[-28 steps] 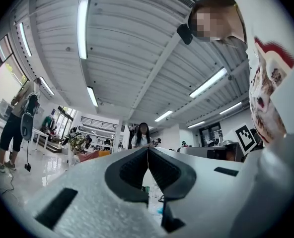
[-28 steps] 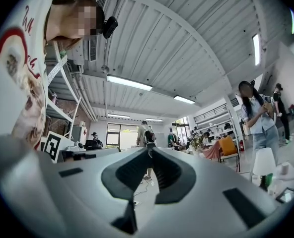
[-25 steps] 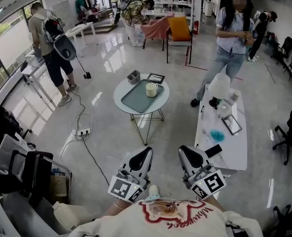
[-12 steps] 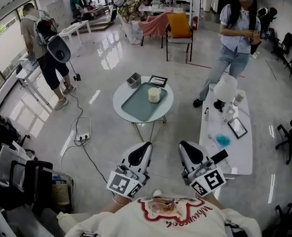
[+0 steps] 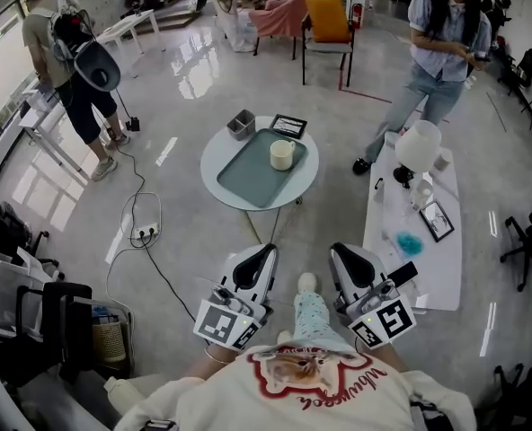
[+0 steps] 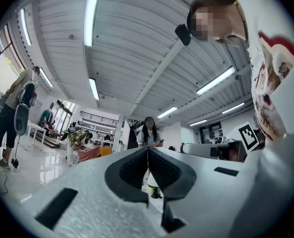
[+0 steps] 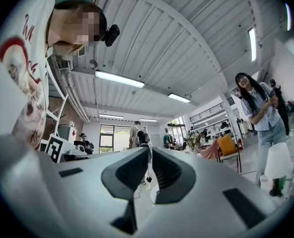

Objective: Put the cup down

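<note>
1. While I hold both tools close to my chest, the left tongs (image 5: 264,252) are pressed together on nothing. The right tongs (image 5: 340,251) are narrow too, with only the room showing through their slit.
2. The cup (image 5: 281,154) stands on the grey tray (image 5: 246,182) atop the round desk (image 5: 214,160), well ahead of me and apart from both tongs.
3. From this far it looks upright, though I can't make out its handle.
4. I judge the setting-down either done or not yet begun, since I carry nothing.
5. If more is wanted, the next move calls for stepping up to the desk, spreading one pair of tongs and closing them on the cup's wall.
</note>
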### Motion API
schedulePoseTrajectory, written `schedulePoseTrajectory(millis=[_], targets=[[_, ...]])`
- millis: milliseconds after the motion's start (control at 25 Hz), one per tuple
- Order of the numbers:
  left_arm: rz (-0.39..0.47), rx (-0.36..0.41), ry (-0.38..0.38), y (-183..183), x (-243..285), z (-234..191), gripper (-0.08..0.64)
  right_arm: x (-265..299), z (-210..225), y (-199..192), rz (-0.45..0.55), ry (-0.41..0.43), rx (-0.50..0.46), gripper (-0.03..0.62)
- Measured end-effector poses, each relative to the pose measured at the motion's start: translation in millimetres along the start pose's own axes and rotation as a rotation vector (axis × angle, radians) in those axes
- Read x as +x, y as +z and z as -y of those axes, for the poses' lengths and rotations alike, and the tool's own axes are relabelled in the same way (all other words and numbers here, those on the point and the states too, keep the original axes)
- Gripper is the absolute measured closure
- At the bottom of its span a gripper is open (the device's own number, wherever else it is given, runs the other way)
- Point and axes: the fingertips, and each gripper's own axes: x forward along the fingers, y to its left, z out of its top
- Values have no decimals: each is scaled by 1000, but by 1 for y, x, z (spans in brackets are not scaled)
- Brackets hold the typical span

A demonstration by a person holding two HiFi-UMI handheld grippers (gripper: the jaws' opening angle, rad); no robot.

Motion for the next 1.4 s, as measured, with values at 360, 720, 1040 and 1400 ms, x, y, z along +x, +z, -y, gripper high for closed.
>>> schedulePoseTrajectory(millis=[360,720,1040,1400], targets=[[8,39,21,-8,59,-48,544,57,54,-7,29,36,-4,549],[22,62,42,-11,148,-107,545,128,134,3,47,72,-35,549],[36,82,73,-16,215,-154,544,189,193,-1,41,129,-35,548],[41,75,133,-20,246,-193,544,233,223,-1,26,168,-33,548]])
